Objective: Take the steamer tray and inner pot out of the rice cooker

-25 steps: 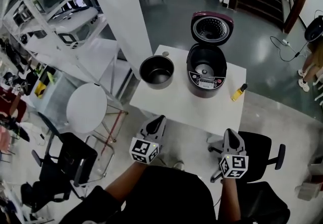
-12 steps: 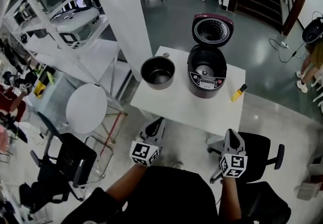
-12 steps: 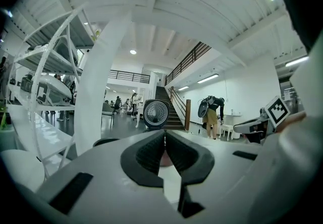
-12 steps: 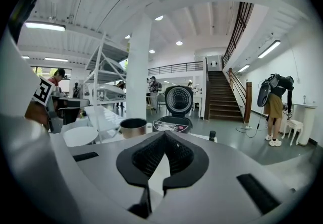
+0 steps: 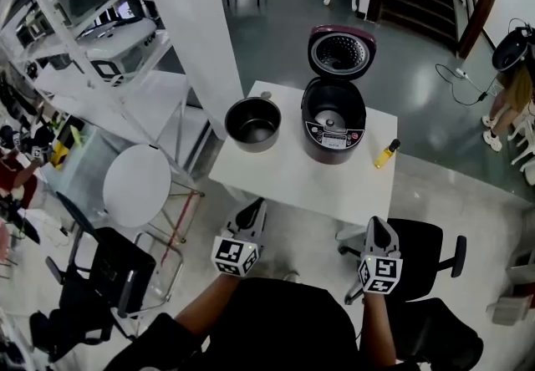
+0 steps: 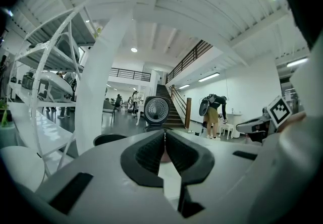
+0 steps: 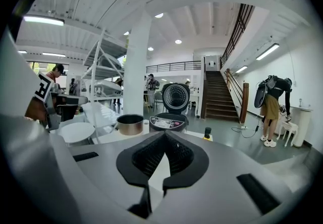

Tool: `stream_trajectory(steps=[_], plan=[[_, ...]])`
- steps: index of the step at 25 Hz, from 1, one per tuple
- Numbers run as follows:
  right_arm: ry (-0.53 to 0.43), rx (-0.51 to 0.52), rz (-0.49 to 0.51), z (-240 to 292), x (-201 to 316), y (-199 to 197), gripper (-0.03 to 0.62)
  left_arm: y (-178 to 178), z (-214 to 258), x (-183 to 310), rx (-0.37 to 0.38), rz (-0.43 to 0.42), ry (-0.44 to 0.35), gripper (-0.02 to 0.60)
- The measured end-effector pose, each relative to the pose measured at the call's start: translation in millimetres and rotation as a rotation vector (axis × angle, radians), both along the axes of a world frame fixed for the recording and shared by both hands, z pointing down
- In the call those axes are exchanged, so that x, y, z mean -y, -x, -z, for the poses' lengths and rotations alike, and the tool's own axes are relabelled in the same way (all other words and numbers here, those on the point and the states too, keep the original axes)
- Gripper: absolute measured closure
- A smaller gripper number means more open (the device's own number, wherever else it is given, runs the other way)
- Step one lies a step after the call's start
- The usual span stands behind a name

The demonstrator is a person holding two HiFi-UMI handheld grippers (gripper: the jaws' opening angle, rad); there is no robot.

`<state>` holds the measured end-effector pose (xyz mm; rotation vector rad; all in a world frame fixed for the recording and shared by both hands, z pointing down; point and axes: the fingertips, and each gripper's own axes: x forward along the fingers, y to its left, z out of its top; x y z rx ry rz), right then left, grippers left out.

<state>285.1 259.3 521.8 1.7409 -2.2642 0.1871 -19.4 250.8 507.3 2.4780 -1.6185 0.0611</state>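
The dark rice cooker [image 5: 333, 123] stands on the white table [image 5: 292, 177] with its lid [image 5: 341, 52] raised, and its cavity looks empty. The metal inner pot [image 5: 252, 123] sits on the table to the cooker's left, apart from it. I cannot make out a steamer tray. My left gripper [image 5: 255, 212] and right gripper [image 5: 375, 229] hover short of the table's near edge, both shut with nothing between the jaws. In the left gripper view the shut gripper [image 6: 164, 134] points at the lid [image 6: 156, 109]. In the right gripper view the gripper [image 7: 165, 134] faces the pot [image 7: 130, 123] and cooker [image 7: 170, 122].
A small yellow bottle [image 5: 385, 154] stands at the table's right end. A round white stool [image 5: 138, 185] and a black chair [image 5: 117, 269] are at the left, another black chair [image 5: 422, 248] under my right gripper. A white pillar [image 5: 196, 18] rises behind the table. A person [image 5: 510, 102] stands far right.
The head view has shifted a little, so the table sits slightly left and lower in the picture. Both grippers stay shut near the table's front edge. Nothing on the table has moved.
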Motion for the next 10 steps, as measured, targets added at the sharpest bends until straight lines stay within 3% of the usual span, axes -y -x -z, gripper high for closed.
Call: stream_trajectory(steps=[10], plan=[[0.000,0.016,-0.034,0,-16,-3,0.594,-1,-2,-6,-0.018,-0.015,0.010,0.571]])
